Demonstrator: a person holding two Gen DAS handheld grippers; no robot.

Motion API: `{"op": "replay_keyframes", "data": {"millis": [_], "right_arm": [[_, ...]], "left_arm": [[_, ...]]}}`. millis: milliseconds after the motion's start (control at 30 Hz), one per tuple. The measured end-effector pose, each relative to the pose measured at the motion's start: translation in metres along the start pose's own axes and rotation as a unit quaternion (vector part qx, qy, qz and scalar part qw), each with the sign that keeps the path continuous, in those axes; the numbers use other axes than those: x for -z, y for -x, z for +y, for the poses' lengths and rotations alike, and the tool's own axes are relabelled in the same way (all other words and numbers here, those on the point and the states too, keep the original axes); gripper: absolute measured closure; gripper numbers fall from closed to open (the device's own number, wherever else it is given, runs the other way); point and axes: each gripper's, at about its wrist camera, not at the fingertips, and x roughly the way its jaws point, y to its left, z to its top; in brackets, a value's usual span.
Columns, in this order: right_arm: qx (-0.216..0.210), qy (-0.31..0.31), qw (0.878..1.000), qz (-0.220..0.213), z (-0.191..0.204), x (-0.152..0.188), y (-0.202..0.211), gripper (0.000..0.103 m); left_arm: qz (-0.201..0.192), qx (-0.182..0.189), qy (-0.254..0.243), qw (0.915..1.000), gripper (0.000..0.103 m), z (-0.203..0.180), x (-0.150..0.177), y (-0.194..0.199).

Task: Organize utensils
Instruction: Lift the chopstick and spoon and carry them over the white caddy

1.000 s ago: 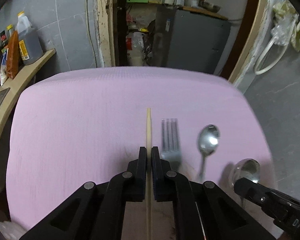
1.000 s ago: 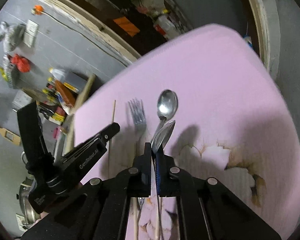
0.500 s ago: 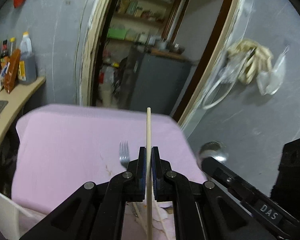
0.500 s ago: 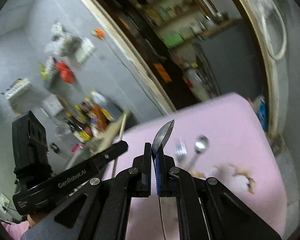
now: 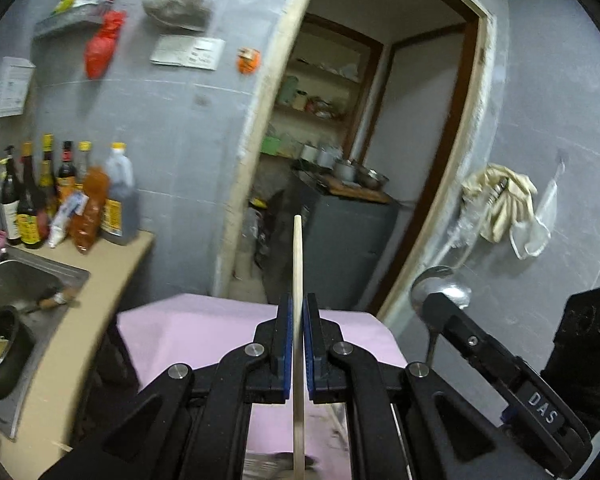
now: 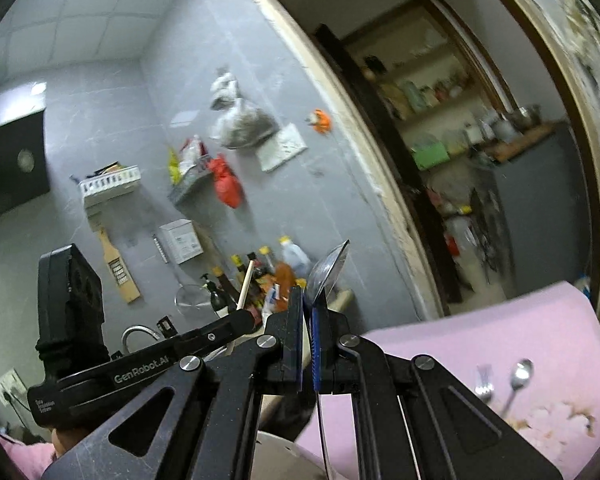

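Observation:
My left gripper is shut on a pale wooden chopstick that points up and forward, lifted well above the pink-covered table. My right gripper is shut on a metal spoon, whose bowl sticks up past the fingertips; the same spoon shows at the right of the left wrist view. A fork and a second spoon lie side by side on the pink table at the lower right of the right wrist view.
A wooden counter on the left carries sauce bottles and a steel sink with a dark pot. A doorway with shelves and a grey cabinet lies behind the table. Cloths hang on the right wall.
Both grippers have lifted and tilted upward, carrying the chopstick and spoon away from the table. The fork and second spoon stay on the cloth, now far below.

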Motion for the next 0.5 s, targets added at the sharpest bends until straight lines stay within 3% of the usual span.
{"op": "replay_keyframes", "data": {"millis": [267,500], "right_arm": [[0.024,0.062,0.997,-0.047,0.06,0.028,-0.014,0.1],[0.04,0.088,0.993,-0.07,0.071,0.054,-0.014,0.1]], "left_arm": [[-0.062,-0.008,0.06,0.9963,0.098,0.072,0.004,0.016],[-0.112,0.002,0.095,0.9891,0.098,0.099,0.021,0.02]]}}
